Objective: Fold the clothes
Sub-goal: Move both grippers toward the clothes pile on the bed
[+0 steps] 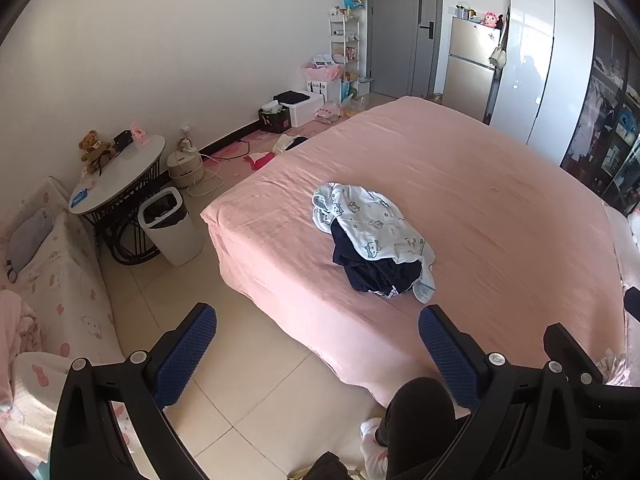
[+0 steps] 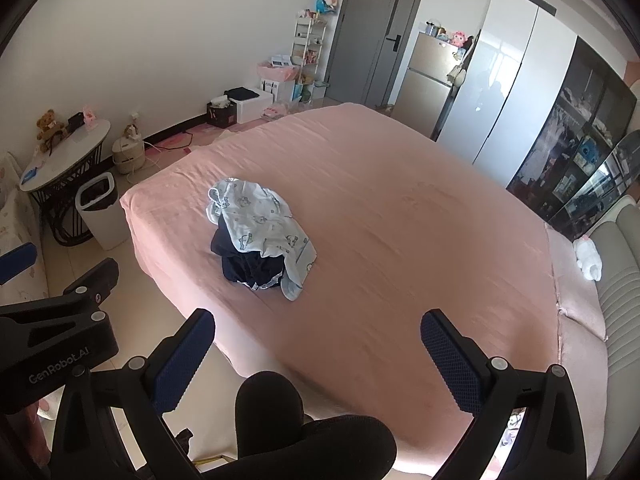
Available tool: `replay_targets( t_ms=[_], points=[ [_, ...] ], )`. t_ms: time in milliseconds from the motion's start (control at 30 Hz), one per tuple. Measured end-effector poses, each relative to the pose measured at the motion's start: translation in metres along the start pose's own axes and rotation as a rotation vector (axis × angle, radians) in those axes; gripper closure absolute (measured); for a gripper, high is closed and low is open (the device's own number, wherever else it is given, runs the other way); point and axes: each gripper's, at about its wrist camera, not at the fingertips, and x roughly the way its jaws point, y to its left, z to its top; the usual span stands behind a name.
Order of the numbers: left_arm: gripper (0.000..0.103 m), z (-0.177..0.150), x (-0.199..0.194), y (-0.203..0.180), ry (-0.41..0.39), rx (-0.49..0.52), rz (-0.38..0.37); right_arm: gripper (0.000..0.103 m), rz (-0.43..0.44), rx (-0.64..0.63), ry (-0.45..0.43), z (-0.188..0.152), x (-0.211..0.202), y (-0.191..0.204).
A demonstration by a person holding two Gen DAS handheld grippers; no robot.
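Nearby, white bin (image 1: 170, 226) w/ dark stuff inside, beside bed (image 1: 460, 184).

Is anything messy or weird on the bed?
Yes. A light blue printed garment lies crumpled over a dark navy garment in a heap on the pink bed sheet, unfolded. More clothes lie scattered on the floor past the bed.

Two garments lie heaped on one bed (image 2: 400, 208): one pale blue printed garment (image 2: 264, 224) over one dark navy garment (image 2: 244, 268). Toward ten o'clock stand one round surface (image 1: 120, 184), one white bin (image 1: 170, 226) and one teddy bear (image 1: 94, 148). Two hand-held grippers: left hand-held gripper (image 1: 318, 350), right hand-held gripper (image 2: 318, 354).
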Motion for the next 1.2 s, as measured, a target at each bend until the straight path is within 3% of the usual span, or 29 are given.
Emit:
replay_targets(
  t_ms=[300, 733, 833, 1033, 1200],
  points=[
    [0.000, 0.013, 0.021, -0.023, 0.031, 0.037, 0.049, 0.000, 0.038, 0.037, 0.031, 0.006, 0.022, -0.015],
    [0.000, 0.036, 0.083, -0.046, 0.105, 0.057, -0.016, 0.000, -0.030, -0.079, 0.115, 0.026, 0.096, -0.024],
    [0.000, 0.035, 0.100, -0.052, 0.123, 0.061, -0.043, 0.000, 0.020, -0.091, 0.122, 0.028, 0.116, -0.023],
    [0.000, 0.028, 0.131, -0.052, 0.113, 0.077, -0.104, 0.000, 0.227, -0.062, 0.180, 0.024, 0.176, -0.014],
    [0.000, 0.025, 0.148, -0.044, 0.060, 0.121, -0.111, 0.000, 0.280, -0.061, 0.185, 0.020, 0.202, -0.003]
  ],
)
